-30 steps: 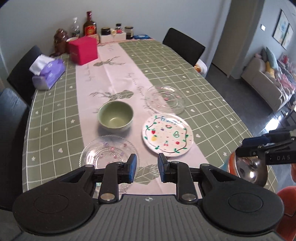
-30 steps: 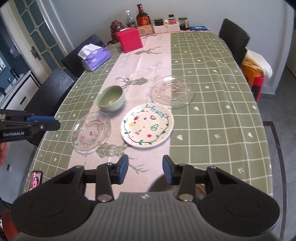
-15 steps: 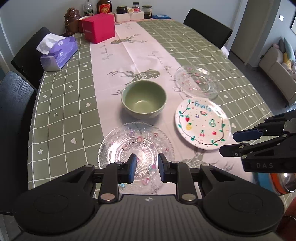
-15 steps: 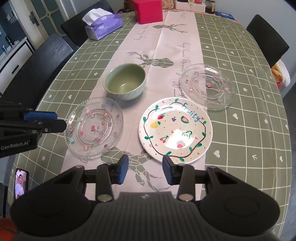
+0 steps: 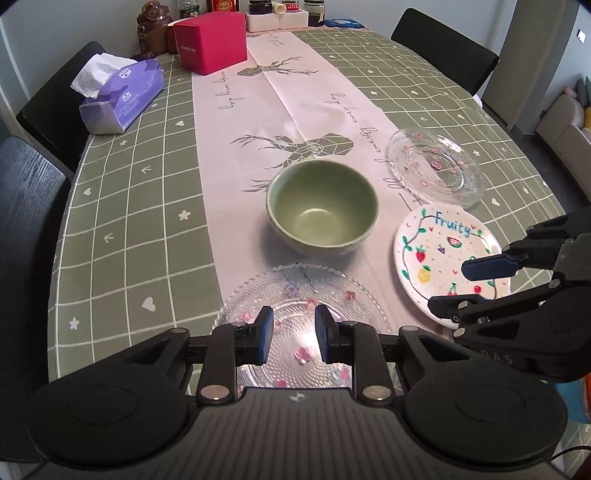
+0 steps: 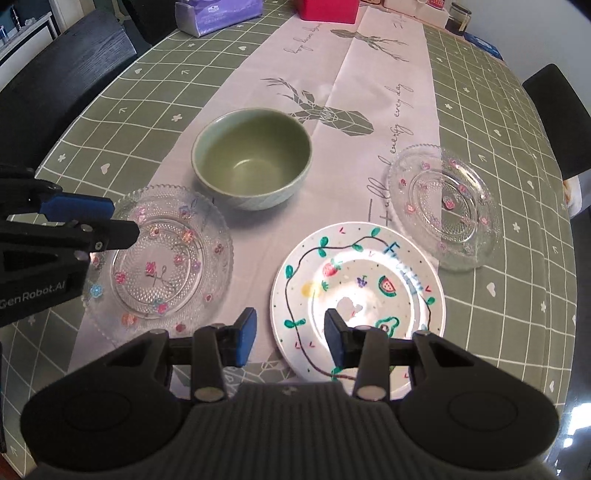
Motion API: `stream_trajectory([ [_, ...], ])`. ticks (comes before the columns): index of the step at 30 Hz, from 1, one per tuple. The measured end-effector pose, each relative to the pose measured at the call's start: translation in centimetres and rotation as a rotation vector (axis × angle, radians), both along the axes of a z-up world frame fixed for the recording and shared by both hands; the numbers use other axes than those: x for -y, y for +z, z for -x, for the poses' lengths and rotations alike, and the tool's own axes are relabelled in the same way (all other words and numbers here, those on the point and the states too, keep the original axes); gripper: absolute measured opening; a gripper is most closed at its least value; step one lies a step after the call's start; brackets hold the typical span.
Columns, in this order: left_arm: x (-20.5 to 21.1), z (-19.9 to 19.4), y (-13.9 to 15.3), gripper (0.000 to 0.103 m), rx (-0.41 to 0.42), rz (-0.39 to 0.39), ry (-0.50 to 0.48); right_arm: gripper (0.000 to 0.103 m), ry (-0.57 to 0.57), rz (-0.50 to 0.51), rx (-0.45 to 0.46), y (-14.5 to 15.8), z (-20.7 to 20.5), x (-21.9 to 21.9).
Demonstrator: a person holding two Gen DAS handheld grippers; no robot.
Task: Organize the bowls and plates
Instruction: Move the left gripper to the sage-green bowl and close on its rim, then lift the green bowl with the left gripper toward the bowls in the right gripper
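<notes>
A green bowl [image 5: 322, 207] [image 6: 252, 168] sits on the pink runner. A clear glass plate with flowers [image 5: 299, 295] [image 6: 170, 254] lies near left of it. A white "Fruity" plate [image 5: 439, 258] [image 6: 356, 291] lies near right, and a second glass plate [image 5: 434, 166] [image 6: 443, 206] lies beyond it. My left gripper [image 5: 294, 334] is open and empty above the near glass plate. My right gripper [image 6: 290, 338] is open and empty over the near left rim of the white plate.
A purple tissue box [image 5: 122, 94], a red box [image 5: 210, 40] and jars and bottles [image 5: 280, 14] stand at the far end of the green checked table [image 5: 122, 206]. Black chairs [image 5: 26, 206] stand along both sides.
Both grippers have moved forward and down toward the dishes. The left one now hangs over the near glass plate, the right one over the white plate.
</notes>
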State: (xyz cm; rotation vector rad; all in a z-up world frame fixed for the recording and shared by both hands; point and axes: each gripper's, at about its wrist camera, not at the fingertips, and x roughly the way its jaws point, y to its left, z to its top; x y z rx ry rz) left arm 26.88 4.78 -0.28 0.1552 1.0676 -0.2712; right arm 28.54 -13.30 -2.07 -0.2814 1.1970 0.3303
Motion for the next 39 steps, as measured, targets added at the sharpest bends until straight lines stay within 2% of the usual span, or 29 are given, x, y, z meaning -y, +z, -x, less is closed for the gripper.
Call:
stream_trajectory([
  [4,-0.3,-1.5,0.3,0.028,0.031,0.007,0.02,0.04,-0.011,-0.01,0.025,0.8,-1.6,-0.3],
  [8,-0.6,-3.1,1.1,0.028,0.084,0.049,0.057,0.04,-0.047,-0.056,0.047,2.0,-3.3,0.0],
  [13,-0.7,-5.1,0.9,0.028,0.098,0.115,0.106,0.039,-0.122,-0.138,0.051,2.4,-5.8,0.5],
  [16,-0.8,-6.2,0.1,0.028,0.091,0.14,0.133,0.03,-0.163,-0.176,0.027,1.6,-7.1,0.6],
  [21,-0.8,-7.8,-1.6,0.027,0.073,0.131,0.172,0.026,-0.229,-0.243,-0.016,0.3,-8.9,0.7],
  [29,-0.9,-9.3,-3.3,0.027,0.017,0.131,0.192,0.018,-0.27,-0.251,-0.078,-1.7,-10.8,0.1],
  [32,-0.7,-9.7,-3.8,0.02,-0.02,0.132,0.193,0.011,-0.287,-0.251,-0.103,-2.5,-11.2,0.0],
  [34,-0.4,-9.8,-4.0,0.017,-0.037,0.126,0.189,0.011,-0.299,-0.255,-0.118,-2.8,-11.3,0.0],
  [36,0.0,-9.9,-4.1,0.009,-0.05,0.118,0.177,0.008,-0.307,-0.259,-0.122,-2.8,-11.4,0.0],
  [39,0.7,-9.9,-3.9,0.008,-0.054,0.075,0.178,0.007,-0.305,-0.245,-0.12,-2.8,-11.4,-0.3],
])
